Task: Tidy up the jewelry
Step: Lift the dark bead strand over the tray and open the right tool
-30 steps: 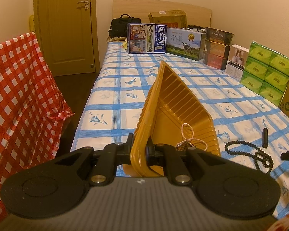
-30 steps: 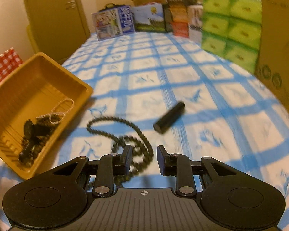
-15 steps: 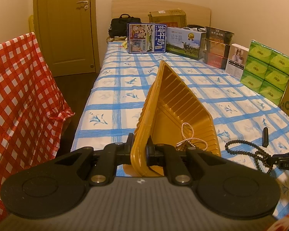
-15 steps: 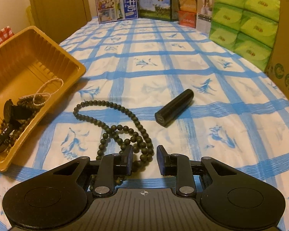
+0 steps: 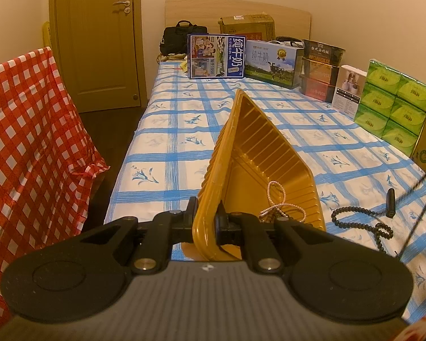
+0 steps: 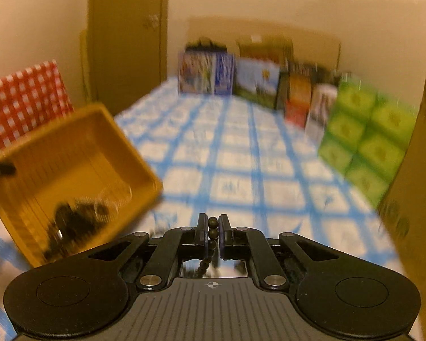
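The left gripper (image 5: 206, 216) is clamped on the near wall of the yellow tray (image 5: 258, 153), holding it tilted up on edge over the blue-checked bed (image 5: 179, 130). A pale pearl string (image 5: 275, 199) lies in the low near corner of the tray, with some darker pieces beside it that are mostly hidden by the gripper.

The right gripper (image 6: 212, 227) is pinched tight on the dark bead necklace (image 6: 213, 228); a few beads sit squeezed between its pads and the strand hangs down below them. From the left side, part of that necklace (image 5: 360, 221) is on the cloth just right of the tray, and a blurred strand rises from it toward the right edge. A small black cylinder (image 5: 390, 201) lies just beyond the beads.

Further off, green packs (image 5: 394, 105) stack along the right side. Milk cartons (image 5: 216, 56) and boxes line the headboard end, with a black bag (image 5: 181, 39) behind them. A red checked cloth (image 5: 28, 130) hangs at the left, a door (image 5: 99, 39) beyond it.
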The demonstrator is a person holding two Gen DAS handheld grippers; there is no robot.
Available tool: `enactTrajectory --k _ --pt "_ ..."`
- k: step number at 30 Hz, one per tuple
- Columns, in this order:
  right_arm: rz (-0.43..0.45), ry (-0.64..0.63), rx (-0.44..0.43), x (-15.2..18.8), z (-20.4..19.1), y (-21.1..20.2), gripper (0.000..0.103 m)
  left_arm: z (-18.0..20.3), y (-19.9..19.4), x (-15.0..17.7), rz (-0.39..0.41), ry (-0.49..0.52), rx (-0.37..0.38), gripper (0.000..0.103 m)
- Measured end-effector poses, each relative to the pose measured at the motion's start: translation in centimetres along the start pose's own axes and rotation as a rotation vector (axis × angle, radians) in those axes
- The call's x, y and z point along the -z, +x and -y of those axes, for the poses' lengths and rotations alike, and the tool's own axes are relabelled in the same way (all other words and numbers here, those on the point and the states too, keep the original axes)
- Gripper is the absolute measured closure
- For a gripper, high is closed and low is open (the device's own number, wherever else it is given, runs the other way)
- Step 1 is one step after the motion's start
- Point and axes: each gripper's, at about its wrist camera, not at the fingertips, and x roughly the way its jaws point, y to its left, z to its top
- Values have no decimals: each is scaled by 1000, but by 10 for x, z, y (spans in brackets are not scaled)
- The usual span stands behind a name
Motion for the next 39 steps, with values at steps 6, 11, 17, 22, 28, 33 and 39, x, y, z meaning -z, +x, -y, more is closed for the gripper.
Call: enactTrajectory --k 6,11,17,22,28,33,39 --pt "120 -91 -7 -44 -8 -34 96 0 -1 1 -1 -1 1 94" --pt "198 -142 -13 -73 -11 -56 96 0 -1 0 0 0 0 94" --pt "317 -161 -12 -109 -9 -85 96 0 -1 0 -1 0 0 94" --pt "391 -196 -19 -135 -12 -99 96 0 -1 0 0 0 0 94" --pt "440 -226 -50 -158 -23 -103 96 0 -1 0 -1 1 0 94" --pt "474 -238 -86 -177 -33 -100 96 0 -1 0 0 0 0 94" --pt "520 -221 -153 -206 -46 -89 96 0 -1 0 -1 0 0 94"
